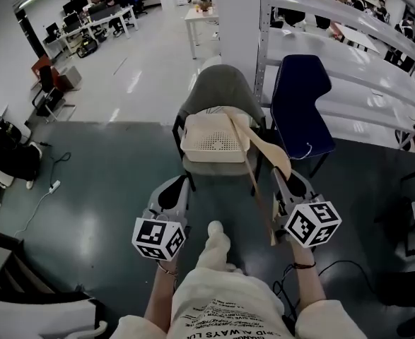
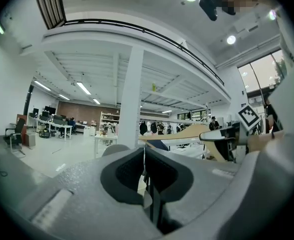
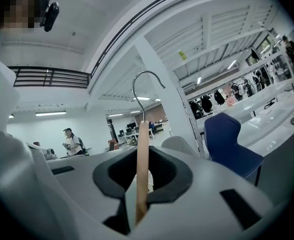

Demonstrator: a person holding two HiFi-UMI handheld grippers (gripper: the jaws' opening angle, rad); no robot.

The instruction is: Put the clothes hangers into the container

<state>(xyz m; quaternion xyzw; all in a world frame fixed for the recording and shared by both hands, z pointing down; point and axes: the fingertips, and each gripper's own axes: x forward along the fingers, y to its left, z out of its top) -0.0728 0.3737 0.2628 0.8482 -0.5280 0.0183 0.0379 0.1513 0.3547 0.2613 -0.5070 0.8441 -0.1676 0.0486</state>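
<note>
The right gripper (image 3: 142, 184) has its jaws pinched on a wooden hanger (image 3: 142, 149), gripping the flat of the wood edge-on. The metal hook (image 3: 145, 79) rises above the grip and curls over to the right in the right gripper view. The left gripper (image 2: 145, 171) has its jaws pressed together with only a hairline slit between them and nothing in it; it is held level beside the right one and takes no part in the carry. From the head view, the hanger runs up and away from the right gripper, its far arm reaching over the right rim of the container (image 1: 211, 155), a cream perforated basket on the seat of a grey chair (image 1: 218, 83). I cannot tell whether the wood touches that rim or only crosses above it. A blue chair (image 1: 302, 97) stands just to the right, near the hanger but apart from it. The step in hand looks like the delivery of this hanger: it is held and brought to the basket, but not yet inside. The next move probably calls for swinging the hanger further left over the opening, tipping it so its long arms fit within the walls, lowering it in, then spreading the right jaws to let go. The hanger seems longer than the basket is wide, so it may need to go in at a slant.
</note>
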